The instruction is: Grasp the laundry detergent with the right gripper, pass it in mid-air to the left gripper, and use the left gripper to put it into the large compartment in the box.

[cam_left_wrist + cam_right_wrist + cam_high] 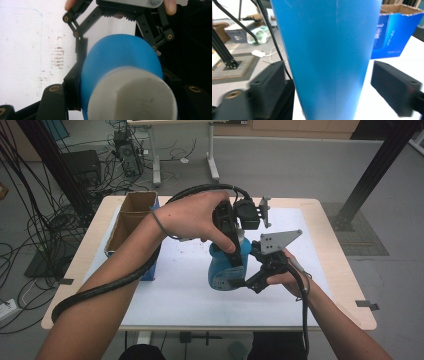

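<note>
At the far left of the high view, a blue cardboard box (131, 227) with its top flaps open is sitting on the table (325, 247), well apart from both grippers. Next to the right, the left hand (192, 217) is reaching in from above and holding the left gripper (231, 257) pointing down. Its 2 jaws are clamping the upper part of a blue bottle (227, 267), just below the bottle's white cap (132, 96); in the left gripper view, the black pads are pressing against both sides of the blue body (120, 57). Further right, the right hand (285, 275) is holding the right gripper (250, 281) level against the bottle's lower side. In the right gripper view, its 2 jaws are standing apart, 1 on each side of the bottle (327, 55), with gaps between the pads and the blue surface, so they are not gripping it. The bottle is standing between the 2 grippers over the white sheet (175, 290) on the table.
</note>
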`<action>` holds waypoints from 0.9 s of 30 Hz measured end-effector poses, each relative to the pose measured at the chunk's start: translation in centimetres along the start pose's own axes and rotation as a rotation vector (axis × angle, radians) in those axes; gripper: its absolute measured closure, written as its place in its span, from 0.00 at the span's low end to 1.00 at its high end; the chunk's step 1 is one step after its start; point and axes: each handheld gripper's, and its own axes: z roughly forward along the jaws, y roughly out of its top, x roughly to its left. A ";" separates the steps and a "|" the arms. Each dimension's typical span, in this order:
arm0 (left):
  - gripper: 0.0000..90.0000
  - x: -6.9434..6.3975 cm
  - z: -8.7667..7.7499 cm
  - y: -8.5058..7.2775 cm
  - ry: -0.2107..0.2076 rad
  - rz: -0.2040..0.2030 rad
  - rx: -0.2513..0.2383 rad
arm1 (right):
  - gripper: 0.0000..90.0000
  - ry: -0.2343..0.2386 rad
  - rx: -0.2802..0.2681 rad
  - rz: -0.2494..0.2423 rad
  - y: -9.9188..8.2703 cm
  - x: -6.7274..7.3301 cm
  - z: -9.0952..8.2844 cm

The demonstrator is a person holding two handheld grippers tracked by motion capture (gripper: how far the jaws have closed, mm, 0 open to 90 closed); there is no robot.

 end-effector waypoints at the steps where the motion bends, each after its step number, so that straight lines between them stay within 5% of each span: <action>1: 0.42 0.0 0.0 0.0 0.001 -0.003 -0.003 | 0.07 -0.006 0.006 -0.002 0.0 0.0 0.0; 14: 0.42 0.2 0.1 -0.2 0.021 -0.018 -0.009 | 0.03 -0.027 0.186 0.021 0.3 -0.2 -0.3; 27: 0.42 0.6 0.0 -0.9 0.048 -0.064 0.001 | 0.04 -0.056 0.341 0.109 0.3 -1.0 -1.6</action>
